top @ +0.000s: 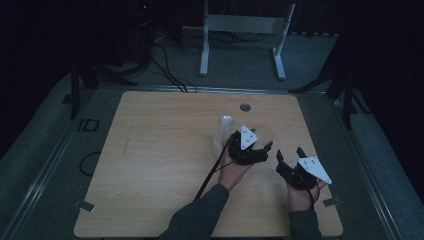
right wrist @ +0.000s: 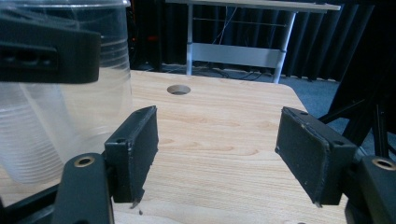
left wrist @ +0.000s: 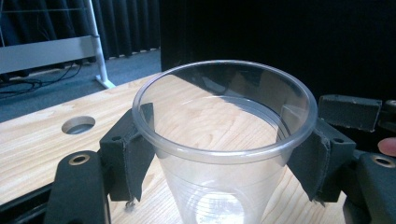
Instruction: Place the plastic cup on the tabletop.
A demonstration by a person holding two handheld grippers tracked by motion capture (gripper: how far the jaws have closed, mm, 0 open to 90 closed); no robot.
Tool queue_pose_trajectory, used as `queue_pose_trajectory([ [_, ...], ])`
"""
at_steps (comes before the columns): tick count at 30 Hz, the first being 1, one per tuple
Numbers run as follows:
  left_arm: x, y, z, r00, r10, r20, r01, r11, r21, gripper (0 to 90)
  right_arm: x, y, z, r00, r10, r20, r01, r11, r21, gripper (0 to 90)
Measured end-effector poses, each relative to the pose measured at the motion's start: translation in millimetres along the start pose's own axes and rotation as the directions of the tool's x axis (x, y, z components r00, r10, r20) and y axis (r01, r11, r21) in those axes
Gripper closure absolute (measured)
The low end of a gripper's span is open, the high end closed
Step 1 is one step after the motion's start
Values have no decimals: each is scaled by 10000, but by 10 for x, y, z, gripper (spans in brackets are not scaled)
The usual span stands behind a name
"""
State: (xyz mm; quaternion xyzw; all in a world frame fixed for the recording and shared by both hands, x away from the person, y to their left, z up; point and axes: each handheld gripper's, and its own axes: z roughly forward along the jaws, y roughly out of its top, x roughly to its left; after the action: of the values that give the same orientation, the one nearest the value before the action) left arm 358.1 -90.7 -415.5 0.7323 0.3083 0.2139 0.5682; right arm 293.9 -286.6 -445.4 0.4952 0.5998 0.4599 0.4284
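The left gripper [left wrist: 219,154] grips a clear plastic cup [left wrist: 224,140] just under its rim, one black pad [left wrist: 133,149] pressed against each side. The cup stands upright over the wooden table [top: 150,165], right of centre; whether its base touches the wood cannot be told. Close beside it stands a stack of clear cups [top: 223,132], touching or nearly so. The right gripper [top: 292,162] hovers near the table's right edge, jaws wide apart and empty.

To do this step well, a light squeeze is probably best, since thin plastic buckles easily, and the cup should stay level and clear of the stack.

Counted: two grippers, one held cup, one stack whose cup count is unclear, one round hole [top: 245,107] in the table.
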Motion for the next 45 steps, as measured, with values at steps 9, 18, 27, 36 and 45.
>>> queue_pose_trajectory([
  [9,10,-68,-2,9999,-81,95,82,9999,-93,287,-6,-3,-3,10000,39,36,-39,10000,7,291],
  [18,24,-160,4,9998,-134,169,135,9999,-36,287,-11,-6,-4,10000,24,50,-24,10000,3,291],
  [27,22,-228,18,9999,-93,87,92,9999,112,287,-16,-6,-7,10000,31,61,-31,10000,9,291],
  [36,34,-278,23,10000,-22,-7,22,9998,222,287,-17,-7,-8,10000,34,73,-34,10000,13,291],
  [45,49,-326,25,9999,-9,-134,14,9994,344,287,-18,-9,-9,10000,32,76,-32,10000,13,291],
])
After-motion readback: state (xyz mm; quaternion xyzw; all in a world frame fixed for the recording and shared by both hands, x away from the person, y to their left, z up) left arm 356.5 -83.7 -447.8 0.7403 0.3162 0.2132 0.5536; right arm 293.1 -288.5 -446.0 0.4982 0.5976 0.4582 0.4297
